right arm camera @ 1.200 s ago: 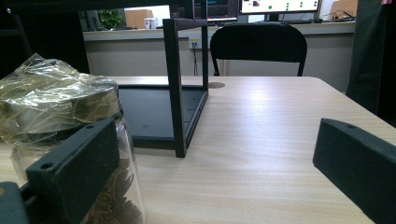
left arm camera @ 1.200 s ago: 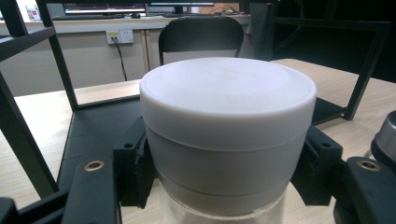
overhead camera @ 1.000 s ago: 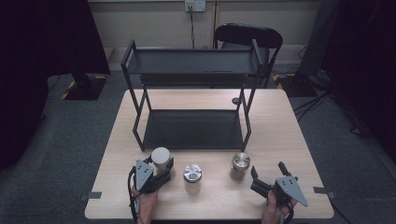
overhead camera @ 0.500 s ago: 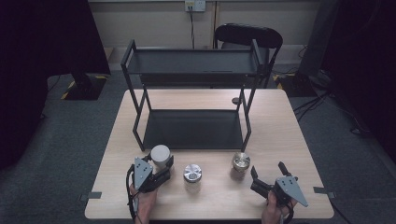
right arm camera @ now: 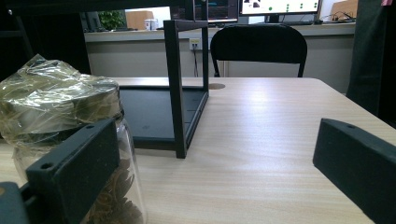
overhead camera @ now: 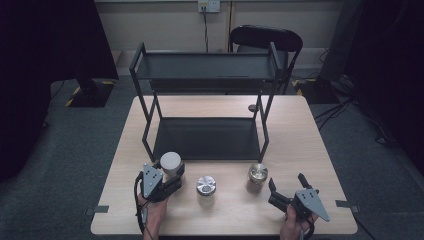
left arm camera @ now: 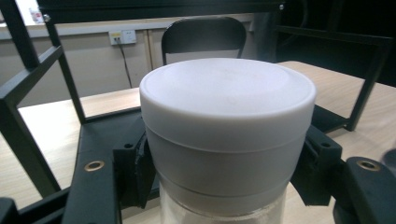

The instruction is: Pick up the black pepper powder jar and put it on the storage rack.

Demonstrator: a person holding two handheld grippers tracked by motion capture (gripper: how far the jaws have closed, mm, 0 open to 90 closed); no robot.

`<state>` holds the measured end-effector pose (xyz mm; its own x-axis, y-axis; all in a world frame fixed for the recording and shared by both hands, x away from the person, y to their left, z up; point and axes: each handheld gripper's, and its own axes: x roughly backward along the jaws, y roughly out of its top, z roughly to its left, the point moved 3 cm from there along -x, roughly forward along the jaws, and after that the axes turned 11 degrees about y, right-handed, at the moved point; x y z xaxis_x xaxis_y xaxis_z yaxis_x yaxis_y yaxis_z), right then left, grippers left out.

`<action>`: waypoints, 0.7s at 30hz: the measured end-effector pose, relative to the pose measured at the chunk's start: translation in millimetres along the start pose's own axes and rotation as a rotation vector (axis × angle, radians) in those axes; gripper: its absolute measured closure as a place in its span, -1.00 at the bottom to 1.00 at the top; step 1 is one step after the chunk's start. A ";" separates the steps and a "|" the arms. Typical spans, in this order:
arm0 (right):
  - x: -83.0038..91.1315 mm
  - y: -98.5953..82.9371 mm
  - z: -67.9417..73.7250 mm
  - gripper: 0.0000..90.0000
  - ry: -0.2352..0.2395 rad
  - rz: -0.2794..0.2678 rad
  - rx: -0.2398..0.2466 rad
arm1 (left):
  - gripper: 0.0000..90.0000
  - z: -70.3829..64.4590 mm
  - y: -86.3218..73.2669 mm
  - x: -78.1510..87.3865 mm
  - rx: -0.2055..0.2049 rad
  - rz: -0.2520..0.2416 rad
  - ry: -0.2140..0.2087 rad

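Note:
A glass jar with a white lid (overhead camera: 170, 162) stands at the table's front left. My left gripper (overhead camera: 172, 176) is shut on it just below the lid. In the left gripper view the white-lidded jar (left arm camera: 227, 135) sits between the black pads (left arm camera: 133, 175), which press on both its sides. A silver-lidded jar (overhead camera: 206, 185) stands in the middle. A jar with a gold, plastic-wrapped top (overhead camera: 258, 172) stands to its right. My right gripper (overhead camera: 286, 181) is open just behind and right of it. In the right gripper view the gold-topped jar (right arm camera: 56, 107) is beside the left jaw, outside the gap.
A black two-tier metal rack (overhead camera: 207, 140) stands on the wooden table (overhead camera: 305, 135) behind the jars, both shelves bare. A black chair (overhead camera: 267, 40) is beyond the far edge. A small dark disc (overhead camera: 252, 107) lies by the rack's right rear leg.

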<state>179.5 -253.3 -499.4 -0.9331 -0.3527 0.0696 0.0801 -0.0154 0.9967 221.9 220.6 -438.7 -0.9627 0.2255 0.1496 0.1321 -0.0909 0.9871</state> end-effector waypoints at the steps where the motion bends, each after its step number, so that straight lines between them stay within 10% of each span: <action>1: -0.1 0.1 0.0 -1.00 0.000 0.000 -0.001 | -0.24 0.4 0.9 -0.4 0.000 0.000 0.001; 21: 0.1 -0.2 -0.3 -1.00 0.001 -0.002 -0.001 | -0.24 2.7 25.4 -11.1 -0.011 0.016 0.022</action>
<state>179.5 -253.6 -499.7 -0.9329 -0.3538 0.0678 0.0790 -0.0173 0.9967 236.6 218.4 -415.1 -0.9655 0.2024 0.1641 0.1451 -0.1053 0.9838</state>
